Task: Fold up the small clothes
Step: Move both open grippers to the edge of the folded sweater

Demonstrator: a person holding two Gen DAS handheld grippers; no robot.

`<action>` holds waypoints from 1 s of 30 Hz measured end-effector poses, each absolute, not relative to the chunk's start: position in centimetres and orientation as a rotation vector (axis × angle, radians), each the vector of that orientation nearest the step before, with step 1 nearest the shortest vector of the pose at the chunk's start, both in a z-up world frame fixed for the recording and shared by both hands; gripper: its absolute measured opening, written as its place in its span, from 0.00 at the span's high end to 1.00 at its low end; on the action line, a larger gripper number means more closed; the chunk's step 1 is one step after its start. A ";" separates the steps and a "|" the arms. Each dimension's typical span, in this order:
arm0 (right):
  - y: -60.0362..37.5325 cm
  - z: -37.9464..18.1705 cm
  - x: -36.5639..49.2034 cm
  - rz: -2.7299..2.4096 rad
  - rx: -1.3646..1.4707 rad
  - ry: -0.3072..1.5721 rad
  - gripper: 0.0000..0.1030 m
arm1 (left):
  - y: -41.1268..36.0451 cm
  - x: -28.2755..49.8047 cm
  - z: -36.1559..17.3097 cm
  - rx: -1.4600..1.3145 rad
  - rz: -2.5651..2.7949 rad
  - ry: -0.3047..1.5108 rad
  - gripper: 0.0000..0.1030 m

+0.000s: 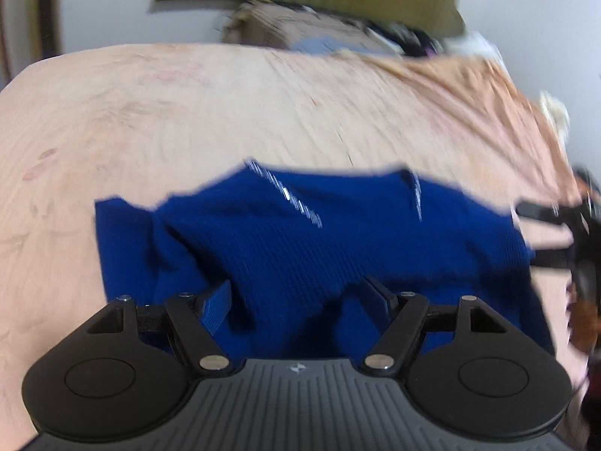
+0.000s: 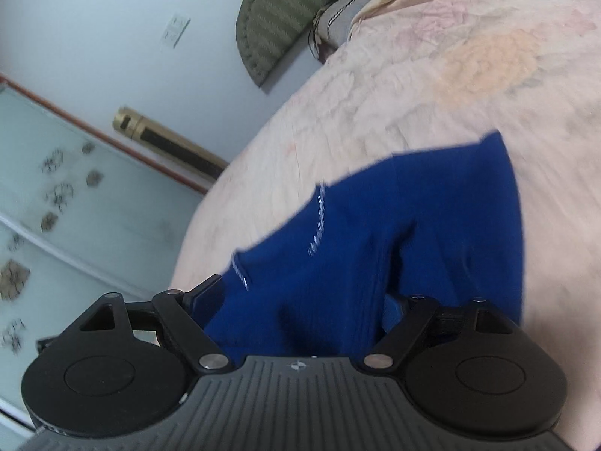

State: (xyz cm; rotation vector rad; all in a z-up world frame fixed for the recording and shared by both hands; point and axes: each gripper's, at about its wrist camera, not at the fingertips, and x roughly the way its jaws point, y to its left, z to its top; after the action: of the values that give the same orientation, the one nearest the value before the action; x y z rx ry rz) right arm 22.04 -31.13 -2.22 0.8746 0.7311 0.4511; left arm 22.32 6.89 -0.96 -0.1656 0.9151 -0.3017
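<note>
Rumpled royal-blue ribbed knit garment [image 1: 300, 240] with white stitching, on the pale floral bedspread [image 1: 188, 112].

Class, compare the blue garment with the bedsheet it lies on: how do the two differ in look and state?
The blue garment is a deep solid blue; the bedsheet is pale peach with a faint floral print. The garment looks ribbed and bunches into folds by the grippers; the bedsheet lies spread out with only light creases. The garment covers a small part of the sheet. Both are soft fabric.
</note>
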 end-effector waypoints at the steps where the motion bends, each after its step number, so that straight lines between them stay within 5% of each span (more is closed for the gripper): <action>1: -31.3 -2.1 22.5 0.458 0.889 0.715 0.17 | 7.2 22.8 -0.7 -0.201 -0.294 0.900 0.29; 8: -33.5 -3.0 24.9 0.391 1.072 0.653 0.15 | 9.8 25.0 0.4 -0.376 -0.174 0.816 0.29; 15: -32.4 -1.8 23.5 0.404 0.950 0.611 0.13 | 10.8 22.9 0.7 -0.350 -0.131 0.759 0.29; 24: -25.3 -1.3 23.3 0.396 0.561 0.738 0.12 | 5.4 19.0 0.7 0.061 -0.311 0.759 0.29; 30: -24.3 -1.7 23.1 0.382 0.544 0.745 0.11 | 0.7 19.9 -2.0 0.428 -0.139 0.687 0.29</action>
State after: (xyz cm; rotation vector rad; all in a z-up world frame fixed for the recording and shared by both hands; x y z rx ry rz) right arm 23.06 -24.30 -1.67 0.5443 0.7453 0.3824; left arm 19.92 0.71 -1.97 0.4284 0.6867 -0.1387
